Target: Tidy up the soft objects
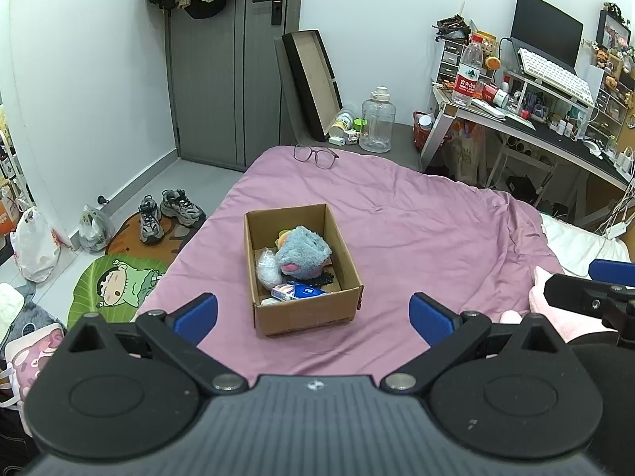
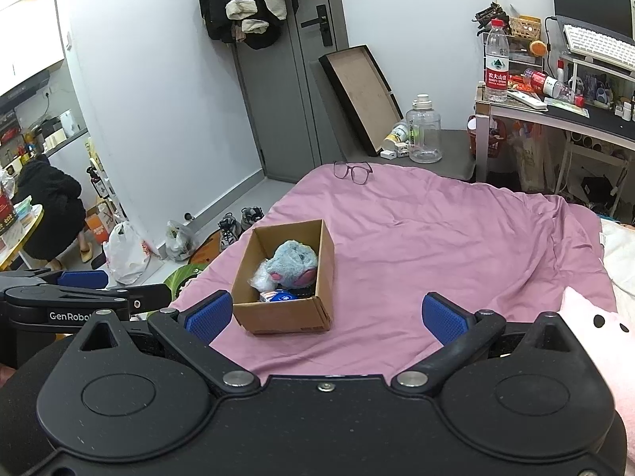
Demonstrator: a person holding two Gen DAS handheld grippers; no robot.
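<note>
A cardboard box (image 1: 349, 261) stands on the pink bed cover (image 1: 416, 218). In it lie a blue plush toy (image 1: 303, 252), a clear plastic bag (image 1: 266, 267) and a blue tissue pack (image 1: 299, 291). My left gripper (image 1: 313, 317) is open and empty, just in front of the box. In the right wrist view the box (image 2: 323, 261) holds the same plush toy (image 2: 293, 260). My right gripper (image 2: 325, 317) is open and empty, in front of the box and to its right. A pink soft thing (image 2: 595, 341) lies at the right edge.
Glasses (image 1: 315, 154) lie at the bed's far edge. Past it stand a big clear jug (image 1: 377, 121) and a leaning flat box (image 1: 313, 83). A cluttered desk (image 1: 555, 127) is at the right. Shoes (image 1: 168, 212) and plastic bags (image 1: 33, 246) lie on the floor at the left.
</note>
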